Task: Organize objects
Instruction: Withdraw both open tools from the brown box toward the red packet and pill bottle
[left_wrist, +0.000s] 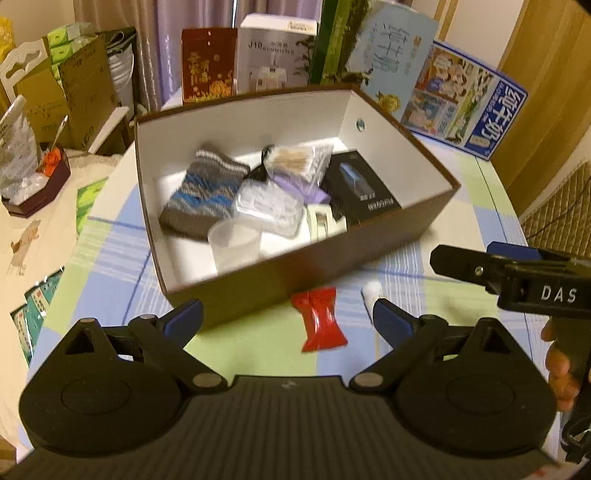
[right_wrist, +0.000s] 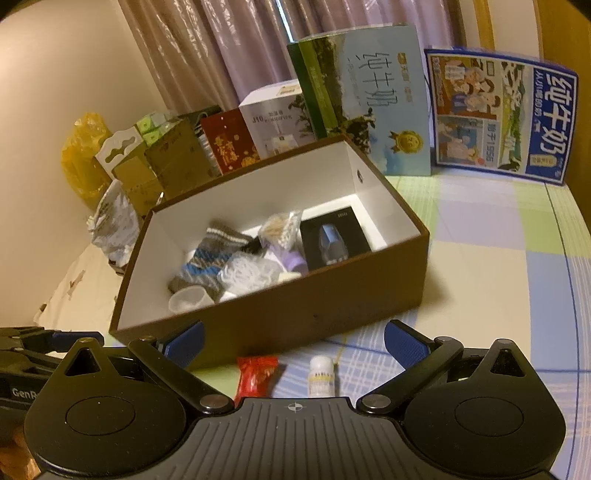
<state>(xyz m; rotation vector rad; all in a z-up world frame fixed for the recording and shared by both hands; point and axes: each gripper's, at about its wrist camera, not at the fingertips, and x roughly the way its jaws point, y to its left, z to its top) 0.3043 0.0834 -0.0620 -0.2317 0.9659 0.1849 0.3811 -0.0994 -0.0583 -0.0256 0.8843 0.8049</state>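
Right wrist view is showing the right claw (right_wrist: 293, 338) standing wide open with nothing between its blue pads, hovering low over the checked worktop (right_wrist: 480, 266). Just ahead at twelve o'clock, two things are still waiting outside: a red wrapped candy (right_wrist: 256, 374) and, just beside it at one o'clock, a small white bottle (right_wrist: 323, 376). Both are lying on the cloth between the pads, close to the brown box (right_wrist: 295, 314). Beyond them, that box is already carrying most of the load: a clear cup (right_wrist: 188, 299), a striped knit pouch (right_wrist: 210, 258), a black carton (right_wrist: 334, 236). So I'm judging the job mostly done, with these two left. Over on the left wrist view, the left claw (left_wrist: 288, 317) is also gaping, empty, with the candy (left_wrist: 319, 319) sitting at twelve o'clock and the bottle (left_wrist: 371, 290) at one.
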